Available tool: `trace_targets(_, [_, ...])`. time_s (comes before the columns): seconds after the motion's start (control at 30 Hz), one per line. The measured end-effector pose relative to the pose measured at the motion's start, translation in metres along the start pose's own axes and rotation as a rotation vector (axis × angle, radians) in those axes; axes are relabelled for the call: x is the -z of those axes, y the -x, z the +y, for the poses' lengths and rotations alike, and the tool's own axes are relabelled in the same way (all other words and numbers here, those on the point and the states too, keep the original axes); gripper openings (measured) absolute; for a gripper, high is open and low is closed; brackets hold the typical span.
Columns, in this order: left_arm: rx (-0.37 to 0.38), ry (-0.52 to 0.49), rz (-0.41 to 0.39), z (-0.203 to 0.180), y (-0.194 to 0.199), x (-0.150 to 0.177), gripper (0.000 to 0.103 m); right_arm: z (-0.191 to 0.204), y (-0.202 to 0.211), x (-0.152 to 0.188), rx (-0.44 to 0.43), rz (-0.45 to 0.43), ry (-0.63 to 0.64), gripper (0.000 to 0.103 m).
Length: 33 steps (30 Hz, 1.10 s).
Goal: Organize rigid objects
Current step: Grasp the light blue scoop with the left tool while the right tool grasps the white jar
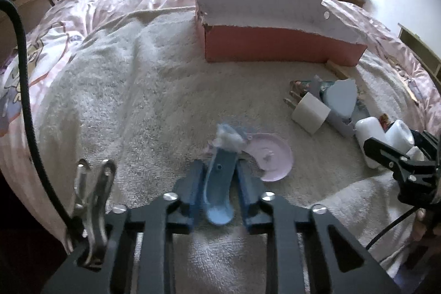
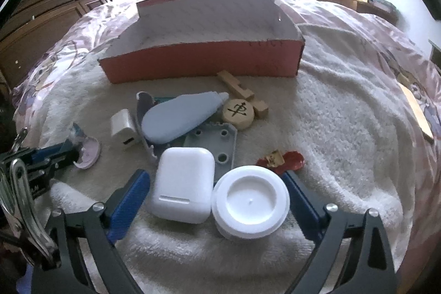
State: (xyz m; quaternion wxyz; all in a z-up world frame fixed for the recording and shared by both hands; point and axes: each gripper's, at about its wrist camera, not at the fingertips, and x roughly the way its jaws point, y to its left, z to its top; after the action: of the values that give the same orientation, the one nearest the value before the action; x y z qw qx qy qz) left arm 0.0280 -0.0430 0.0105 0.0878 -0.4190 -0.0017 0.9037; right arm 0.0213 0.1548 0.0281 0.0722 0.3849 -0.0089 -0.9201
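Soft towel over the bed [image 2: 344, 128] could tip things. Left hand-held gripper [image 1: 219, 183] clamps a blue figurine [image 1: 220, 178]; it may slip. Right hand-held gripper [image 2: 215, 200] gapes around earbud case [image 2: 183, 183] and white jar [image 2: 250, 200], short of the red box [image 2: 204, 59].

A nubby cream terry-cloth towel [image 2: 344, 128] covers the bed; on it a red cardboard box [image 2: 204, 59] with matt white paper lining, a smooth glossy white plastic earbud case [image 2: 183, 183], a ridged white plastic jar lid [image 2: 250, 200] and a pale unvarnished wooden block [image 2: 242, 92]
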Motion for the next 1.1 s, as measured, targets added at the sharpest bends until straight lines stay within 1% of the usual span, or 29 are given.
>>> trace_targets(0.1, [0.039, 0.007, -0.004, -0.001, 0.004, -0.001, 0.022, 0.000, 0.006, 0.000, -0.010, -0.003, 0.013, 0.097])
trace_targets(0.17, [0.039, -0.007, -0.001, -0.004, 0.003, 0.001, 0.022, 0.000, 0.008, 0.001, -0.015, -0.002, 0.018, 0.095])
trace_targets(0.27, [0.038, -0.007, 0.017, -0.005, -0.002, 0.003, 0.022, -0.002, 0.009, 0.003, -0.021, 0.007, 0.017, 0.094])
trace_targets(0.43, [0.046, 0.008, 0.012, -0.002, -0.003, 0.003, 0.022, -0.004, 0.005, 0.003, -0.033, 0.026, 0.010, 0.094])
trace_targets(0.53, [0.041, 0.001, 0.012, -0.003, -0.003, 0.003, 0.022, 0.000, 0.002, 0.004, -0.037, 0.035, 0.025, 0.091])
trace_targets(0.67, [0.036, -0.005, 0.005, -0.004, -0.001, 0.003, 0.022, 0.001, 0.004, 0.003, -0.035, 0.023, 0.032, 0.088])
trace_targets(0.77, [0.039, -0.007, -0.008, -0.005, 0.003, 0.003, 0.021, 0.000, 0.006, 0.002, -0.031, 0.013, 0.030, 0.088])
trace_targets(0.93, [0.060, -0.014, -0.036, -0.008, 0.012, -0.001, 0.021, 0.005, 0.012, 0.000, -0.033, -0.010, 0.054, 0.088])
trace_targets(1.1, [0.074, -0.021, -0.038, -0.011, 0.013, -0.001, 0.021, 0.012, 0.016, 0.000, -0.048, -0.028, 0.091, 0.088])
